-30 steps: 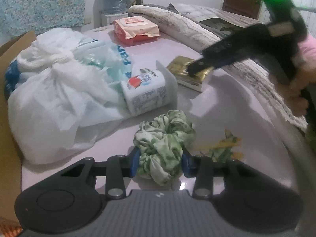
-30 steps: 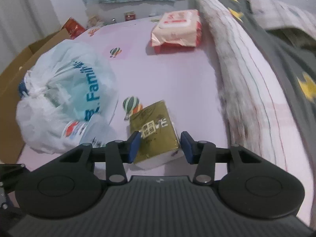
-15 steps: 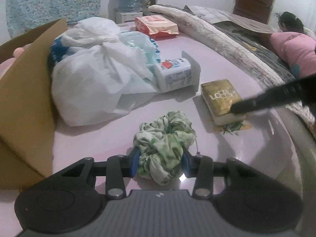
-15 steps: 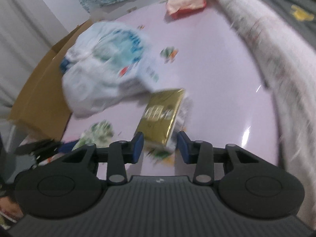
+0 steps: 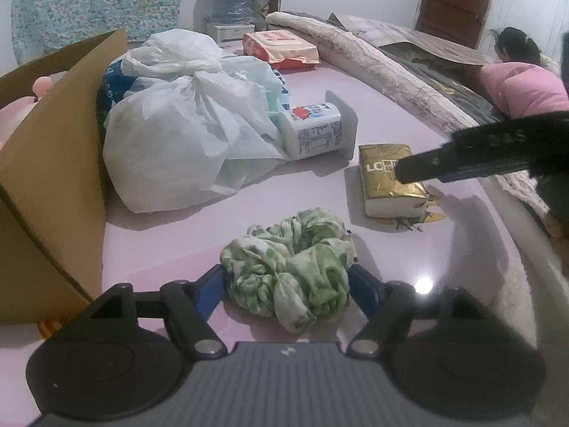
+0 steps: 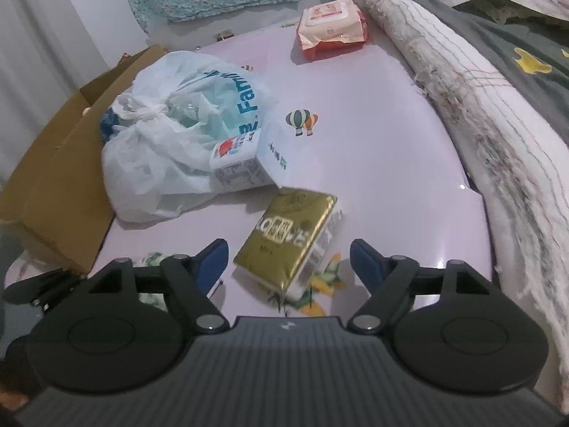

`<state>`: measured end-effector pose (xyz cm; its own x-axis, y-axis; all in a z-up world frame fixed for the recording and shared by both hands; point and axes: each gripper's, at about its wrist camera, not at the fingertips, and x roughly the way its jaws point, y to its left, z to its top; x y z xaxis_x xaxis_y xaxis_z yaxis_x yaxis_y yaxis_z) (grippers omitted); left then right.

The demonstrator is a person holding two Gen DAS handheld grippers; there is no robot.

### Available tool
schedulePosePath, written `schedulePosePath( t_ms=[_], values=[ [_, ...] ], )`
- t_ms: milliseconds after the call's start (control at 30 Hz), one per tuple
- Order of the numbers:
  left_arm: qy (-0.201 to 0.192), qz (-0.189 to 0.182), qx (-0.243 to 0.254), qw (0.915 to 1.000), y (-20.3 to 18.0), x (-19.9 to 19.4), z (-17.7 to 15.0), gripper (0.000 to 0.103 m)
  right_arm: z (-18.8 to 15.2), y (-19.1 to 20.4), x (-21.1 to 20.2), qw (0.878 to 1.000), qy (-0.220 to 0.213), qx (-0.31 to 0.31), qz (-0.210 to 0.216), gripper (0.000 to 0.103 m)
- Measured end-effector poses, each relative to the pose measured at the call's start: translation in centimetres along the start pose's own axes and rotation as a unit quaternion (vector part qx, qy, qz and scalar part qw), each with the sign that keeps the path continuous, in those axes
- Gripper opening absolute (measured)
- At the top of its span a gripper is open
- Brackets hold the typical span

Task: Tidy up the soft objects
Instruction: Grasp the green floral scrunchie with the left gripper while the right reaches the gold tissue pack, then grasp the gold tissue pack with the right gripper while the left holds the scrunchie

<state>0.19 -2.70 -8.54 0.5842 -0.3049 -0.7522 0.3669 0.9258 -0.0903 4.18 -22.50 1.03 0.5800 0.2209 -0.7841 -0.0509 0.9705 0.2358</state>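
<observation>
Both tools are opening: the left tool [image 5: 286,284] around the scrunchie [image 5: 290,267], the right tool [image 6: 288,261] around the tissue pack [image 6: 290,240]. Probably the scrunchie's cloth is snagging a pad, dragging along.

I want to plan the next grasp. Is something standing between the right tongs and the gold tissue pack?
Nothing visible does. The gold tissue pack lies on the pink surface directly between the fingers of the right tongs, whose jaws are opening. The white pack and plastic bag lie beyond it.
</observation>
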Motion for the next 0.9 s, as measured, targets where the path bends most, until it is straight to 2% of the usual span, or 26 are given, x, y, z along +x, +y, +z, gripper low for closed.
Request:
schedulePosePath(
  t_ms=[133,433,500,667,900],
  values=[
    [0.001,0.007,0.004,1.0000,-0.2,0.6,0.2,0.078,0.7,0.5,2.1,1.000,0.004,-0.014,-0.010,0.077],
    [-0.002,0.023,0.008,0.9997,-0.5,1.8,0.8,0.077,0.7,3.3,4.8,0.995,0.008,-0.092,-0.030,0.078],
    [-0.007,0.027,0.010,0.9995,-0.5,2.0,0.8,0.075,0.3,3.7,4.9,0.993,0.005,-0.109,-0.039,0.075],
    [-0.012,0.029,0.007,0.9995,-0.2,2.1,1.0,0.057,-0.6,4.1,4.4,0.989,-0.003,-0.136,-0.052,0.066],
    [-0.016,0.036,0.006,0.9992,0.0,2.0,1.0,0.042,-1.7,3.3,3.0,0.993,-0.018,-0.110,-0.047,0.060]
  ],
)
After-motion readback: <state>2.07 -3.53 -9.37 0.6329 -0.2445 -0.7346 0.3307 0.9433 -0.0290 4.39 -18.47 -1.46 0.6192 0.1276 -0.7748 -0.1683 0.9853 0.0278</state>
